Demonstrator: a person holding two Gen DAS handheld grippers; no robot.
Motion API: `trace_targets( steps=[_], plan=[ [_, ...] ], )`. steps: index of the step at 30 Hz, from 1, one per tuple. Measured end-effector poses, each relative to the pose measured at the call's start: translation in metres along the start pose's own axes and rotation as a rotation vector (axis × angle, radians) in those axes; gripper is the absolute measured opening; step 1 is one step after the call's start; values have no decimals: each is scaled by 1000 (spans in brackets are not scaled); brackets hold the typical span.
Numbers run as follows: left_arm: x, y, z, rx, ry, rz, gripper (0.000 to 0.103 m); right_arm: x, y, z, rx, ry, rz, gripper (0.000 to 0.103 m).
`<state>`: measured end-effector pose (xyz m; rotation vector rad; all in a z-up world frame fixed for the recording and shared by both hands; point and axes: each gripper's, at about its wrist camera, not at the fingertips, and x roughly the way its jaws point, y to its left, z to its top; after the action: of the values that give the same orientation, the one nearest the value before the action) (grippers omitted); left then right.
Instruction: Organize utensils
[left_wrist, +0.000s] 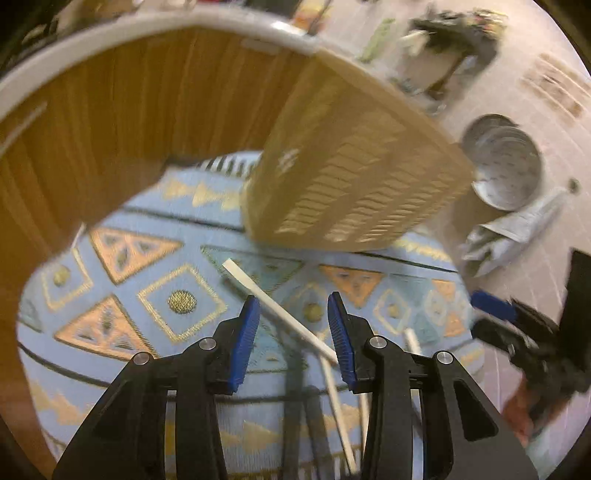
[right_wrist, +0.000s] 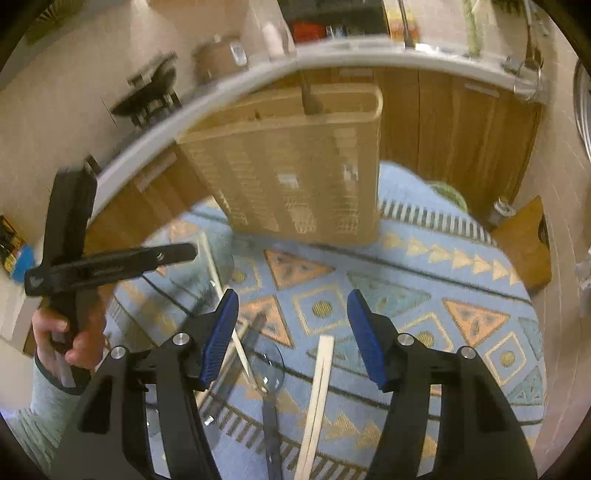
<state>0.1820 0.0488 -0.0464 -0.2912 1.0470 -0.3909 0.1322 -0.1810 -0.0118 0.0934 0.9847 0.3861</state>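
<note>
A beige slotted utensil holder (left_wrist: 343, 177) stands on a blue patterned mat (left_wrist: 147, 295); it also shows in the right wrist view (right_wrist: 295, 173), with a dark handle sticking up from it. Pale chopsticks (left_wrist: 280, 306) lie on the mat below my left gripper (left_wrist: 293, 317), which is open and empty above them. My right gripper (right_wrist: 291, 325) is open and empty above a chopstick pair (right_wrist: 319, 391), a single chopstick (right_wrist: 240, 343) and clear plastic utensils (right_wrist: 271, 373). The left gripper (right_wrist: 110, 262) shows at the left of the right wrist view, held by a hand.
A wooden cabinet front (left_wrist: 110, 122) with a white counter edge (right_wrist: 221, 99) rises behind the mat. A metal colander (left_wrist: 506, 166) and a crumpled grey cloth (left_wrist: 506, 236) lie on the tiled floor at right. A wooden block (right_wrist: 524, 240) sits at the mat's right edge.
</note>
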Motion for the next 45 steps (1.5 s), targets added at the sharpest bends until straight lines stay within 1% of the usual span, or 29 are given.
trace_targets(
  steps=[3, 4, 5, 7, 9, 11, 14, 15, 17, 18, 19, 20, 21, 22, 23, 25, 26, 27, 29, 31, 32, 33, 35, 37, 38, 39, 41, 44, 45],
  plan=[
    [18, 13, 3, -85, 43, 7, 36, 13, -9, -3, 36, 91, 26, 57],
    [20, 15, 3, -100, 42, 3, 36, 15, -11, -4, 45, 113, 25, 54],
    [18, 16, 2, -105, 37, 0, 36, 18, -15, -6, 54, 141, 23, 49],
    [15, 16, 1, -107, 39, 1, 36, 26, -19, -12, 57, 201, 19, 45],
    [16, 14, 3, -103, 44, 16, 36, 35, -20, -21, 43, 276, 10, 37],
    [20, 7, 9, -86, 52, 48, 34, 40, -18, -30, 24, 328, 7, 36],
    [20, 2, 14, -70, 61, 72, 34, 45, -10, -41, -3, 383, -6, 35],
    [21, 3, 14, -67, 63, 82, 32, 44, -5, -44, -23, 382, -32, 35],
    [22, 2, 16, -54, 66, 115, 21, 45, 3, -47, -61, 387, -77, 34],
    [23, 2, 17, -57, 66, 135, 16, 45, 7, -48, -81, 387, -112, 28],
    [24, 2, 18, -63, 67, 138, 14, 45, 10, -49, -96, 388, -136, 26],
    [25, 2, 19, -63, 69, 150, 10, 45, 13, -50, -112, 390, -161, 18],
    [27, 2, 20, -58, 71, 162, 6, 44, 14, -51, -118, 396, -163, 13],
    [29, 3, 21, -56, 75, 162, 3, 44, 15, -52, -121, 400, -163, 12],
    [29, 3, 22, -54, 70, 157, 2, 43, 15, -53, -125, 403, -163, 12],
    [31, 3, 26, -51, 86, 125, 2, 42, 15, -54, -127, 405, -155, 12],
    [31, 6, 29, -49, 107, 96, 2, 42, 13, -54, -117, 407, -147, 11],
    [31, 4, 31, -34, 123, 93, 2, 41, 12, -53, -103, 407, -141, 11],
    [28, 5, 32, 17, 169, 105, 2, 38, 8, -52, -91, 405, -144, 11],
    [25, 4, 25, 68, 205, 132, 2, 36, 4, -45, -88, 391, -157, 11],
    [22, 4, 20, 89, 214, 139, 2, 34, 2, -37, -87, 397, -156, 11],
    [20, 3, 16, 109, 217, 153, 3, 37, 2, -35, -85, 421, -150, 11],
    [19, 0, 12, 158, 216, 169, 4, 43, 2, -32, -67, 446, -169, 11],
    [19, -4, 10, 202, 230, 189, 5, 48, 8, -26, -102, 458, -190, 11],
    [20, -8, 9, 228, 256, 200, 11, 48, 8, -25, -106, 470, -190, 11],
    [21, -12, 7, 239, 283, 200, 23, 48, 6, -23, -89, 488, -182, 12],
    [21, -18, 2, 244, 327, 215, 37, 49, 3, -20, -61, 509, -167, 12],
    [19, -26, -14, 322, 388, 270, 37, 50, -3, -14, -53, 523, -166, 12],
    [18, -27, -19, 343, 405, 278, 37, 50, -3, -13, -58, 529, -168, 14]
  ],
)
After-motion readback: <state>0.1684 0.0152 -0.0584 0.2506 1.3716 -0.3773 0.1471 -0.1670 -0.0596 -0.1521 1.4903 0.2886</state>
